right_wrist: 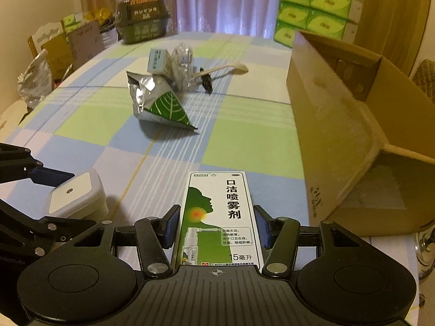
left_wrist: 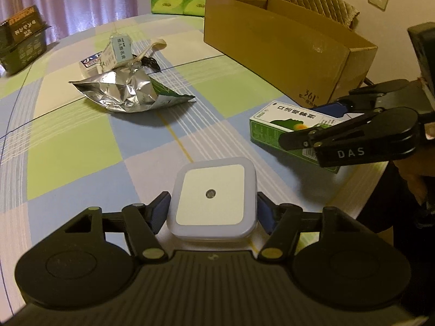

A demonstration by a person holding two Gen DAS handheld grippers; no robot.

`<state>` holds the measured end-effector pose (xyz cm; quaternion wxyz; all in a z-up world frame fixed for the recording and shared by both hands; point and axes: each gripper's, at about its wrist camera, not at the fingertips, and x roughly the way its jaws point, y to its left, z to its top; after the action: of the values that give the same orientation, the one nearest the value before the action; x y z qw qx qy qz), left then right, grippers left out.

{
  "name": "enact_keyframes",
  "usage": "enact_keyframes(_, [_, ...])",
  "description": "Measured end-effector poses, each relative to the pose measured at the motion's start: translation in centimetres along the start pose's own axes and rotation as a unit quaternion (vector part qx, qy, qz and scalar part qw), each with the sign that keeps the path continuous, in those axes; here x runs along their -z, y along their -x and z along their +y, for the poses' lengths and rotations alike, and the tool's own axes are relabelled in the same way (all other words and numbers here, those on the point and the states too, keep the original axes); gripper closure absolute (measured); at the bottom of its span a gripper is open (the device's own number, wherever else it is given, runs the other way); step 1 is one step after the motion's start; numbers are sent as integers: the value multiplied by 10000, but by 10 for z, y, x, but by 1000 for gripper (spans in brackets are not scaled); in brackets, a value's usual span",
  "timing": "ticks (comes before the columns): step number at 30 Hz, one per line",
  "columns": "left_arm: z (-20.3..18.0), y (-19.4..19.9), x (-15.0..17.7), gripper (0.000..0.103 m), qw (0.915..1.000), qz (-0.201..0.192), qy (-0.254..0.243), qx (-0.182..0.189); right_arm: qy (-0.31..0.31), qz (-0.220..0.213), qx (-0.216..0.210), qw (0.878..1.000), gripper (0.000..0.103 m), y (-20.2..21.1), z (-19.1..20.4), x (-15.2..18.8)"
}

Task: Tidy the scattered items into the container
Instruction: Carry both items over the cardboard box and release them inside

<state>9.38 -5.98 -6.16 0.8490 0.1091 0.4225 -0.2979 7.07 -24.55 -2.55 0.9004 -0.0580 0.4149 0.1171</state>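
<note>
Nearest the left camera, a white square plastic night light with a small round sensor (left_wrist: 212, 207), sitting between the blue pads of the left fingers (left_wrist: 212, 212); pads just beside or touching its two sides, contact too close to judge, so grip or mere straddle cannot be told. Resting on the checked green, blue and white tabletop (left_wrist: 70, 157). In the right view, a flat green-and-white cardboard spray box with black Chinese print (right_wrist: 218, 217) lying lengthwise between the right fingers (right_wrist: 217, 226), a narrow gap visible on each side, fingers open around it and not clamped. Beyond both sets of fingertips, a crumpled silver foil bag with a green leaf print (left_wrist: 127, 92), well apart from both. Farther past the bag, a small pale blue-and-white carton (right_wrist: 157, 60) leaning on crumpled clear plastic wrapping (right_wrist: 182, 65), with a beige plastic spoon (right_wrist: 231, 68) and a small black clip-like object (right_wrist: 206, 81) just beside. To the right of the right fingers, the open brown cardboard box (right_wrist: 334, 125), near the spray box. Behind it, stacked green tissue packs (right_wrist: 315, 11).
</note>
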Motion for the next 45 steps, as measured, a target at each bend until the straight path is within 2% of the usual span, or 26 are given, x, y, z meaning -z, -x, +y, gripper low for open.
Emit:
enact_keyframes(12, [-14, 20, -5, 41, 9997, -176, 88, -161, -3, -305, 7, 9995, 45, 31, 3, 5])
enact_keyframes(24, [-28, 41, -56, 41, 9979, -521, -87, -364, 142, -1222, 217, 9922, 45, 78, -14, -45])
enact_keyframes(33, [-56, 48, -93, 41, 9958, -761, -433, -270, 31, -1655, 554, 9846, 45, 106, -60, -74])
enact_keyframes(45, [-107, 34, -156, 41, 9913, -1021, -822, 89, -350, -1667, 1085, 9794, 45, 114, -149, -81])
